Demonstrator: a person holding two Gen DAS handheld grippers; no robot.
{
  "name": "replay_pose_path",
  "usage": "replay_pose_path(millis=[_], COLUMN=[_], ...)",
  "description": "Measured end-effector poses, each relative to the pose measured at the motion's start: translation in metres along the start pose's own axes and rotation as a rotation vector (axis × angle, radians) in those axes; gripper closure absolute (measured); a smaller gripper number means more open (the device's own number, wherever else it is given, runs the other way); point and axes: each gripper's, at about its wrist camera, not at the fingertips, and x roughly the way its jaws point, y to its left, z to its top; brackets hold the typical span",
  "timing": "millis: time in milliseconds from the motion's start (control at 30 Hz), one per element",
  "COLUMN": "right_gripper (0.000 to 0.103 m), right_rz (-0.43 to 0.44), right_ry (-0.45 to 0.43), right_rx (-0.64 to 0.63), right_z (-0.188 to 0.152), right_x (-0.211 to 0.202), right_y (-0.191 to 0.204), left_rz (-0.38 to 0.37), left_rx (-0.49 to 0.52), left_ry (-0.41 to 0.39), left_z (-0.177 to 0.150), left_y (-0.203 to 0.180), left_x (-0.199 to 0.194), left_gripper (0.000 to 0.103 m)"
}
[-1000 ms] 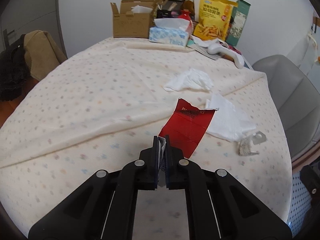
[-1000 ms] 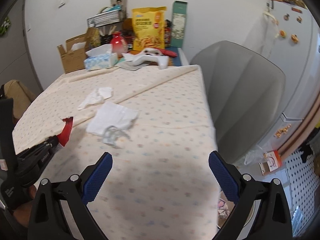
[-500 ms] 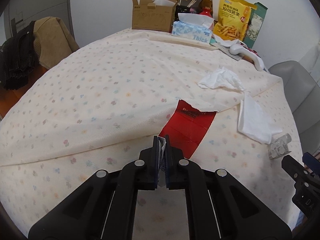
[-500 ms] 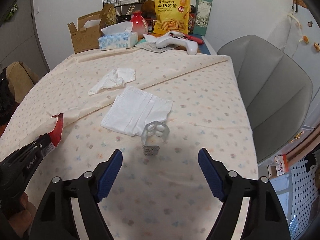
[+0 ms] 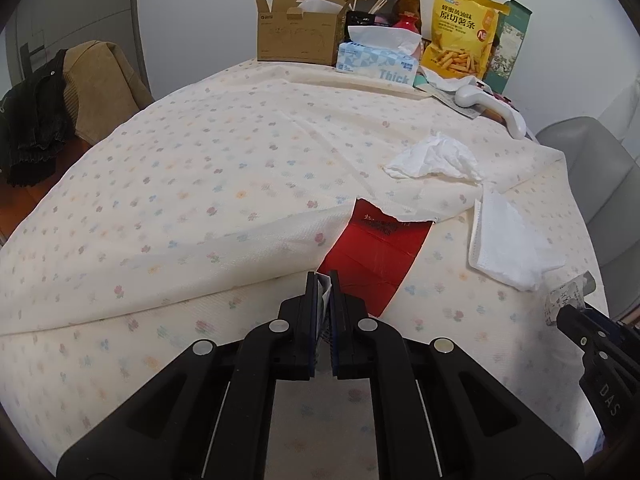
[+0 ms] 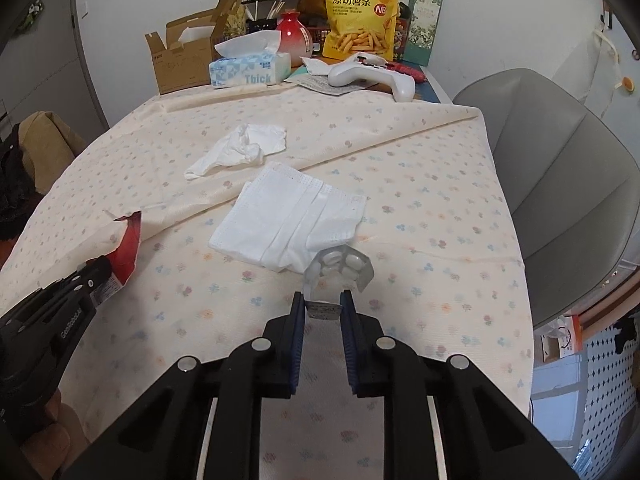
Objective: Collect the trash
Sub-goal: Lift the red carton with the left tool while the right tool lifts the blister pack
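My left gripper (image 5: 323,280) is shut on the near end of a torn red wrapper (image 5: 376,252), which lies on the floral tablecloth (image 5: 180,184); the wrapper also shows in the right wrist view (image 6: 126,248). My right gripper (image 6: 322,304) has closed around the near edge of a clear pill blister pack (image 6: 340,266), its pads touching the pack's sides. A white face mask (image 6: 292,224) lies flat just beyond the pack. A crumpled white tissue (image 6: 240,148) lies farther back. The mask (image 5: 508,240) and tissue (image 5: 436,156) also show in the left wrist view.
At the table's far end stand a cardboard box (image 5: 298,32), a tissue box (image 5: 378,62), a yellow snack bag (image 5: 460,36), a green carton (image 6: 426,16), a red vase (image 6: 294,38) and a white handheld device (image 6: 372,74). A grey chair (image 6: 560,184) stands right; a draped chair (image 5: 88,88) left.
My right gripper moved forward to the blister pack and closed from wide open onto it. My left gripper stayed shut on the red wrapper and shifted slightly.
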Motion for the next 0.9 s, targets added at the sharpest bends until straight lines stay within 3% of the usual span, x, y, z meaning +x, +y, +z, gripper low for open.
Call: replay_pose_path(millis=[500, 900], right_gripper=[0.085, 0.085], right_rz=[-0.059, -0.112], right_ry=[-0.116, -0.206], right_rx=[0.029, 0.097], right_z=[-0.017, -0.048], right_x=[-0.081, -0.150], right_y=[-0.021, -0.070], left_rz=[-0.058, -0.134], left_rx=[0.032, 0.127], left_ry=[-0.095, -0.177], left_z=[-0.010, -0.028], left_y=[-0.022, -0.078], left_x=[-0.062, -0.120], left_gripper=[0.097, 0.097])
